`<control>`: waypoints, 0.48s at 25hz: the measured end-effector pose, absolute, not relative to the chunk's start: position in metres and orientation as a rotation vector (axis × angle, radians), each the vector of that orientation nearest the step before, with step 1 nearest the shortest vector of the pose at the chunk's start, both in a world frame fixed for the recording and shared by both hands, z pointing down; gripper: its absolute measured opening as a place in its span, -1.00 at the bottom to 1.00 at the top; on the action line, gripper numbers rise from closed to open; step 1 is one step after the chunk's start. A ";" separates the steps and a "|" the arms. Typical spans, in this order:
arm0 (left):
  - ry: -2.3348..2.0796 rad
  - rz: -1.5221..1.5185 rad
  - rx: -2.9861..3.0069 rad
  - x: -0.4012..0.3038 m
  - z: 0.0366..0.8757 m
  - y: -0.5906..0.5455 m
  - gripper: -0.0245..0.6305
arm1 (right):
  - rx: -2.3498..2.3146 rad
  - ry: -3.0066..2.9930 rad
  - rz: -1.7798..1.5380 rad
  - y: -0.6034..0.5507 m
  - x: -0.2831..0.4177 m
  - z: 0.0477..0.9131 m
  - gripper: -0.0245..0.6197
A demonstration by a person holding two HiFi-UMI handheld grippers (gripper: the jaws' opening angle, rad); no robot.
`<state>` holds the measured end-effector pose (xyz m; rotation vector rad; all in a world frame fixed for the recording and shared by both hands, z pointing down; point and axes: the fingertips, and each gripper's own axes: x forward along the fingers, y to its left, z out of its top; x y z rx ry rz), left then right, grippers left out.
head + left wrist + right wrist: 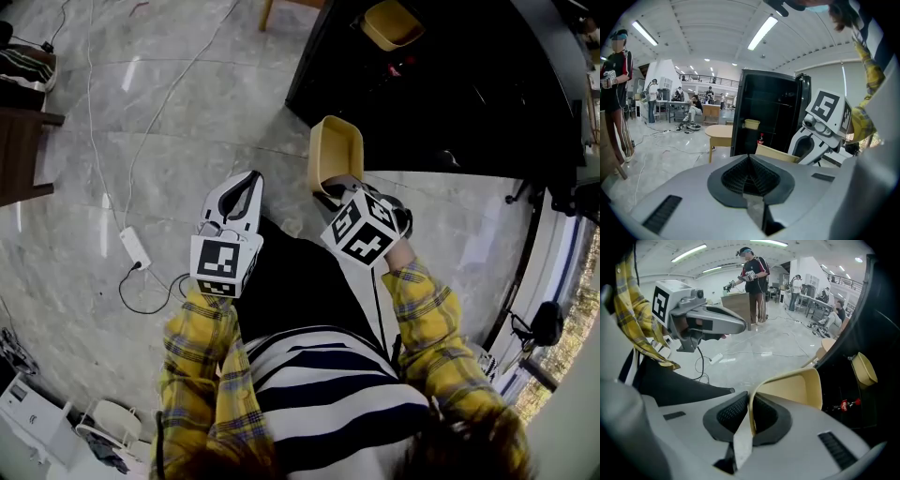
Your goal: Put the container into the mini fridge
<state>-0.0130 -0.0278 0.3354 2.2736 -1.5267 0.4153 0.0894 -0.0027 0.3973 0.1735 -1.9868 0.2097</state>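
Observation:
My right gripper [339, 187] is shut on the rim of a pale yellow container [336, 154], held in the air in front of the open black mini fridge [450, 84]. In the right gripper view the container's wall [792, 387] stands pinched between the jaws [750, 414]. A second yellow container [392, 23] sits inside the fridge, also seen as the yellow tub [864, 369] on a shelf. My left gripper [246, 187] hovers to the left of the container, shut and holding nothing; its jaws [750, 176] meet with no gap.
A red-capped bottle [843, 405] lies in the fridge. A white power strip [135, 247] and cables trail across the marble floor at the left. A round wooden table [719, 132] stands beside the fridge. People stand and sit farther back.

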 end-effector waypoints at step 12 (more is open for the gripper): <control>-1.512 0.376 2.256 -0.011 0.394 -0.091 -0.87 | 0.271 -1.912 0.160 -0.078 0.105 0.448 -0.79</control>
